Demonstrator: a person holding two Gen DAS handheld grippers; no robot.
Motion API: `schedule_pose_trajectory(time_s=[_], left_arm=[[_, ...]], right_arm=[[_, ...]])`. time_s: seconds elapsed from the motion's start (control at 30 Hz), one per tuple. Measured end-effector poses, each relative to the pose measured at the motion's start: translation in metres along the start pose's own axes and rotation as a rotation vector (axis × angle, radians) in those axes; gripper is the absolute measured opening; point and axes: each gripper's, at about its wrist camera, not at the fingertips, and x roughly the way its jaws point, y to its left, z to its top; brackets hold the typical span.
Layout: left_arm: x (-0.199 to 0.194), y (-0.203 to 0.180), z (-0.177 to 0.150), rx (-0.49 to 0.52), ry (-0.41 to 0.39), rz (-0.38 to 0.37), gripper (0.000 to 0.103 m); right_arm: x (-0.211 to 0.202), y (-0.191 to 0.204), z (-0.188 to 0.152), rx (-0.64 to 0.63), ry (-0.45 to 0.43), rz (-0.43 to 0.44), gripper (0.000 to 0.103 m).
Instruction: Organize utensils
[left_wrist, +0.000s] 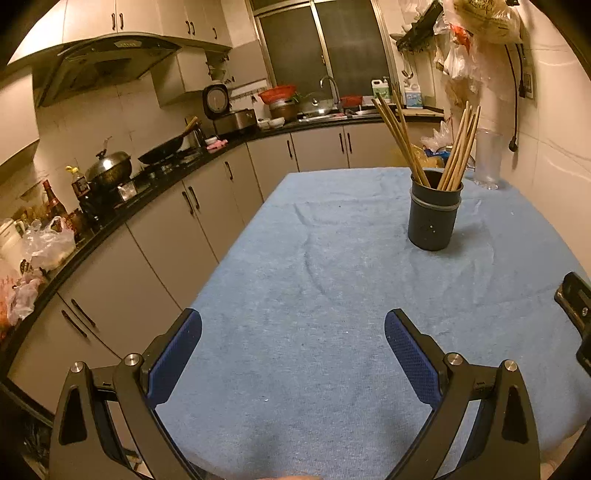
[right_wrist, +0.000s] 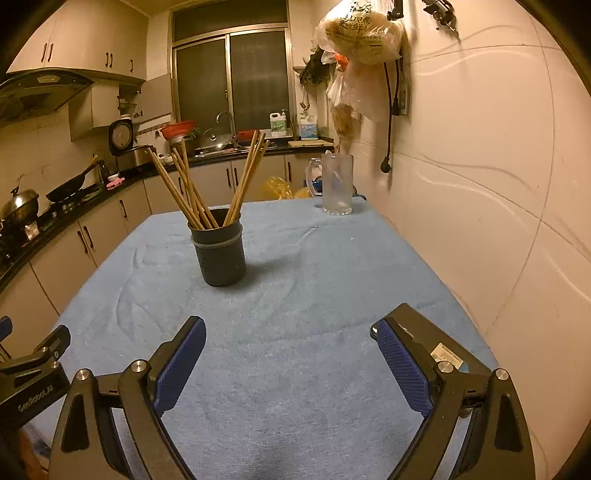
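Observation:
A dark cylindrical utensil holder (left_wrist: 434, 214) stands upright on the blue tablecloth (left_wrist: 314, 295), with several wooden chopsticks (left_wrist: 458, 147) leaning out of it in two bunches. It also shows in the right wrist view (right_wrist: 218, 251), with its chopsticks (right_wrist: 192, 188). My left gripper (left_wrist: 293, 326) is open and empty, low over the cloth, well short of the holder. My right gripper (right_wrist: 288, 330) is open and empty too, near the table's front. Part of the right gripper shows at the left view's right edge (left_wrist: 576, 306); the left gripper shows at the right view's left edge (right_wrist: 33, 365).
An empty glass mug (right_wrist: 337, 184) stands at the table's far right by the wall (right_wrist: 480, 184). Plastic bags (right_wrist: 358, 33) hang above it. A kitchen counter (left_wrist: 155, 181) with wok, pots and bottles runs along the left.

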Motion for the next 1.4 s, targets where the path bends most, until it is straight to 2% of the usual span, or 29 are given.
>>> schedule_pose_trajectory(time_s=[0.13,1.4], left_arm=[[-0.002,0.0,-0.002,-0.005,0.0,-0.024,0.099],[0.006,-0.006,-0.013,0.012,0.042,-0.049,0.099]], right_arm=[[-0.001,0.004,-0.003,-0.028,0.004,0.001,0.096],[0.011,0.015,-0.008,-0.059,0.045,-0.003,0.097]])
